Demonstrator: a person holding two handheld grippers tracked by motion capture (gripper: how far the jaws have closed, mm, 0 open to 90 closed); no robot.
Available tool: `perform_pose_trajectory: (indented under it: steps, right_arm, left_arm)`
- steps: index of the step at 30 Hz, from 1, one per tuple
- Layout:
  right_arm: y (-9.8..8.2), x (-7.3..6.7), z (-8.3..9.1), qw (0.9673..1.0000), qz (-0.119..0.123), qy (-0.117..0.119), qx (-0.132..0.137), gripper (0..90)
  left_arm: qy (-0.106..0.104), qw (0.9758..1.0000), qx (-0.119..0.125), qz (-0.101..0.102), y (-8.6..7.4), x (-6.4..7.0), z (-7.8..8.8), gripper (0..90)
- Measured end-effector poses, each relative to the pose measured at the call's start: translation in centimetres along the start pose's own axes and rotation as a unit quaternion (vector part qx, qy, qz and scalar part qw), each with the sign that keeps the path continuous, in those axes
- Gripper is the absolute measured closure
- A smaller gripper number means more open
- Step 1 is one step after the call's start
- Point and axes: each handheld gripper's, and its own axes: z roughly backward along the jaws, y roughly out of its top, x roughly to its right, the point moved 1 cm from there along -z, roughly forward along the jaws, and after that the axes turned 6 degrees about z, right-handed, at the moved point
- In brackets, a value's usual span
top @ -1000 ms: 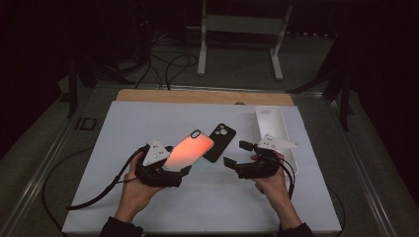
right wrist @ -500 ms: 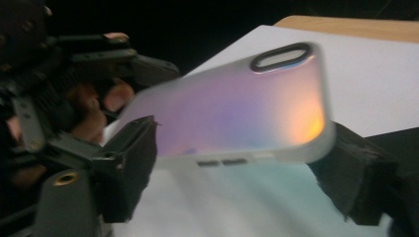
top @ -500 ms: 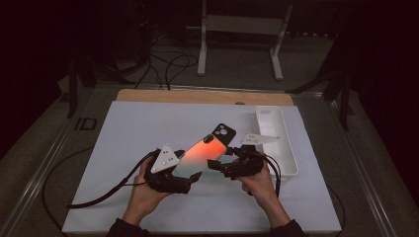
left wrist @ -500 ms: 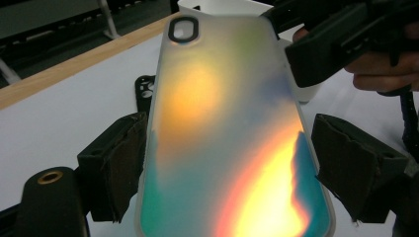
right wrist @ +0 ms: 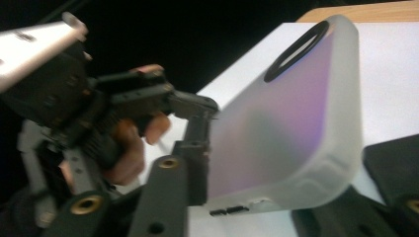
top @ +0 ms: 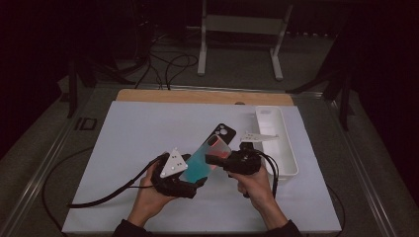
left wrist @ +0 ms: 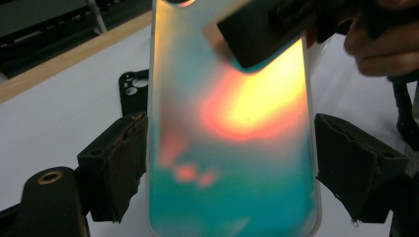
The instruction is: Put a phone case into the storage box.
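An iridescent phone case [top: 202,157], teal and orange, is held tilted above the white mat between both hands. My left gripper [top: 195,173] is shut on its lower end, and the pads [left wrist: 118,168] press its two long edges [left wrist: 232,148]. My right gripper [top: 216,159] comes in from the right at the camera end. Its jaws have just been closing and now pinch the case [right wrist: 286,113] across its thickness; one finger [right wrist: 195,158] lies against the face. A black phone case [top: 223,132] lies flat on the mat just beyond.
A white oblong tray [top: 289,158] stands on the mat [top: 123,143] at the right, close behind the right hand. A wooden strip [top: 197,96] runs along the mat's far edge. Cables trail from both grippers toward the near side.
The left gripper has carried the case to the right toward the middle. The right gripper has moved left from beside the tray and closed on the case's upper end.
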Motion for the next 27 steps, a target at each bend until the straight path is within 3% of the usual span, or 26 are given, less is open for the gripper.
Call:
perform_pose_trajectory:
  steps: [7, 8, 9, 13, 20, 27]
  right_arm:
    - [0.0, -0.4, -0.1, 0.9999, -0.008, 0.002, 0.012, 86.3]
    - [0.0, -0.6, 0.1, 0.9997, 0.001, -0.018, 0.016, 86.3]
    - [0.0, -0.6, 0.1, 0.9997, 0.001, -0.018, 0.016, 86.3]
    - [0.4, -0.3, 1.3, 0.9992, 0.007, -0.028, 0.029, 86.6]
    - [0.4, -0.5, 2.1, 0.9988, 0.031, -0.023, 0.03, 86.6]
    - [0.4, -0.9, 2.5, 0.9984, 0.041, -0.013, 0.035, 86.5]
  left_arm:
    - [0.007, 0.9999, -0.002, 0.012, -0.2, -0.2, -0.2, 19.9]
    - [0.009, 0.9998, -0.003, 0.015, -0.3, -0.4, -0.1, 19.9]
    - [0.009, 0.9998, -0.003, 0.015, -0.3, -0.4, -0.1, 18.7]
    - [-0.009, 0.9997, -0.003, 0.024, -0.1, -0.6, 0.1, 18.4]
    - [-0.043, 0.9984, -0.011, 0.036, -0.2, -0.8, -0.2, 18.3]
    - [-0.053, 0.9975, -0.018, 0.042, -0.4, -0.7, -0.6, 20.4]
